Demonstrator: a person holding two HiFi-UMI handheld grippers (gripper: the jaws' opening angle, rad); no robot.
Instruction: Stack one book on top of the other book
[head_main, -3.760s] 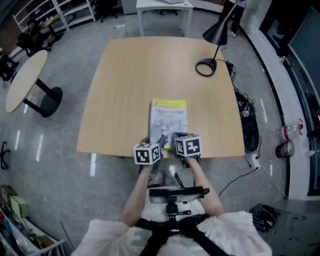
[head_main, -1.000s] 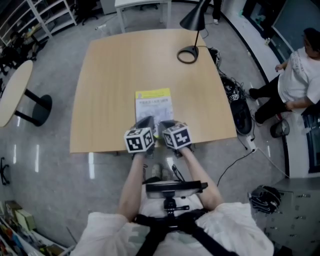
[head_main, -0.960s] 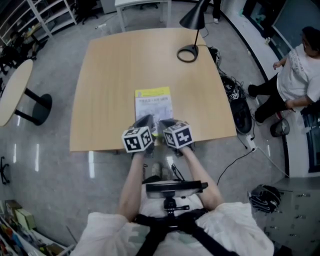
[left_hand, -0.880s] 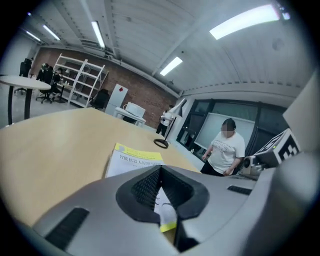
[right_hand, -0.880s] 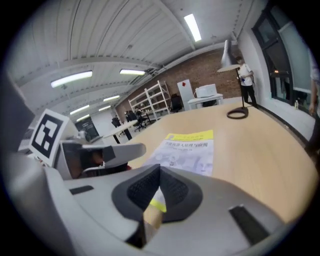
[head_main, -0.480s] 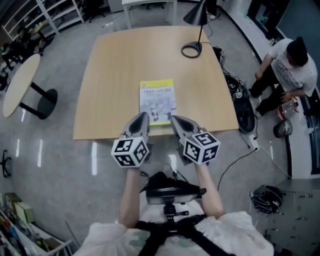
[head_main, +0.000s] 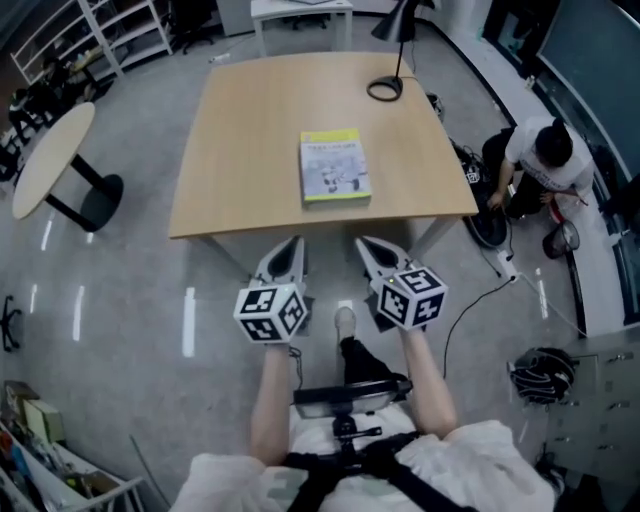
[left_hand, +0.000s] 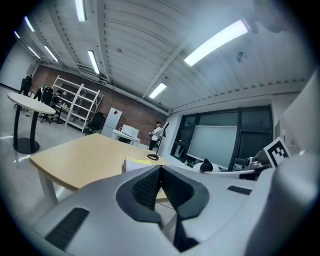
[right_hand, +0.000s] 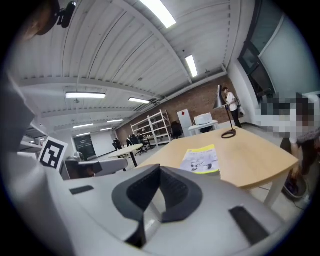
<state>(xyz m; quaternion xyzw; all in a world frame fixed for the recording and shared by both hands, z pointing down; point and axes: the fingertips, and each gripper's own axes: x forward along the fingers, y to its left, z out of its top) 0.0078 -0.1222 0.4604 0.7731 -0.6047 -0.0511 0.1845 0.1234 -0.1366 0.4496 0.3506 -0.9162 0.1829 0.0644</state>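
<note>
A book (head_main: 335, 166) with a yellow band at its far end and a white illustrated cover lies near the front edge of the wooden table (head_main: 262, 120). A yellow strip shows along its near edge. Nothing touches it. My left gripper (head_main: 292, 244) and right gripper (head_main: 363, 244) hang side by side over the floor, short of the table's front edge, both pointing at the book. Each is shut with nothing between its jaws. The left gripper view shows the shut left gripper (left_hand: 160, 170) and the book (left_hand: 136, 162) beyond; the right gripper view shows the right gripper (right_hand: 160, 170) and the book (right_hand: 202, 159).
A black desk lamp (head_main: 386, 86) stands at the table's far right corner. A person (head_main: 535, 158) crouches by cables and bags on the floor to the right. A round side table (head_main: 50, 158) stands left, with shelves (head_main: 110, 30) behind it.
Both grippers have drawn back from the book, off the table's front edge, and risen. The book stays where it lay. The person at the right has bent down.
</note>
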